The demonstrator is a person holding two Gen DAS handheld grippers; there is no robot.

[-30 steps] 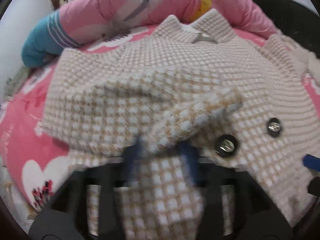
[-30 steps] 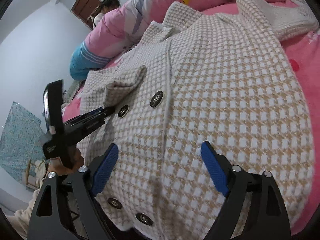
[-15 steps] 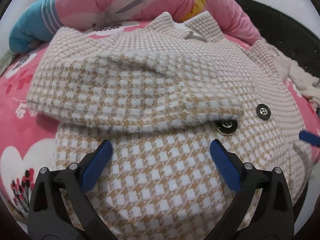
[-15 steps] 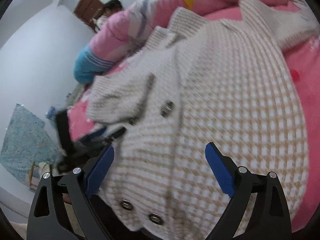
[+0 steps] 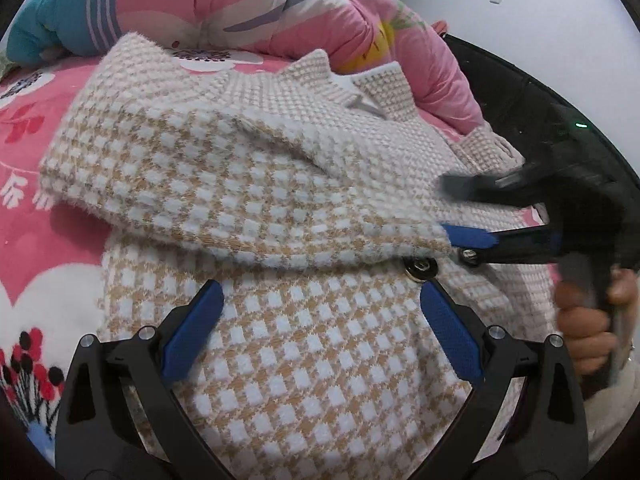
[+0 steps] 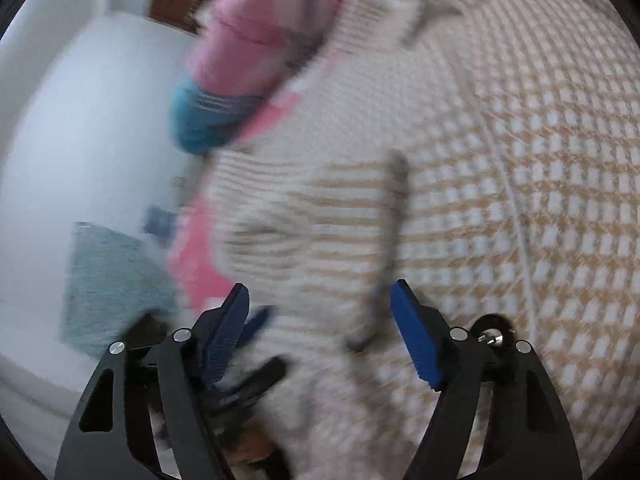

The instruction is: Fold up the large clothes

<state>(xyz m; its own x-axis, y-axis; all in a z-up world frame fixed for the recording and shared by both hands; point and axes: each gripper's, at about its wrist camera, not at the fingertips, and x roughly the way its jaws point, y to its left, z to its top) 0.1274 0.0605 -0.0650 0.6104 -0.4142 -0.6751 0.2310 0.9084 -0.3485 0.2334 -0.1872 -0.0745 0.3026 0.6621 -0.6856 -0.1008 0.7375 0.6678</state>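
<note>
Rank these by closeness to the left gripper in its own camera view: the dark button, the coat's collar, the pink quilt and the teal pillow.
From the left gripper, nearest first:
1. Dark button, just ahead, by the right fingertip.
2. Coat's collar, farther up the coat, centre.
3. Pink quilt and teal pillow, both behind the coat; too close to call. The pillow lies far left.

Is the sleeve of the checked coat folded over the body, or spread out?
Folded: the sleeve lies across the coat front, its cuff edge reaching the button.
</note>
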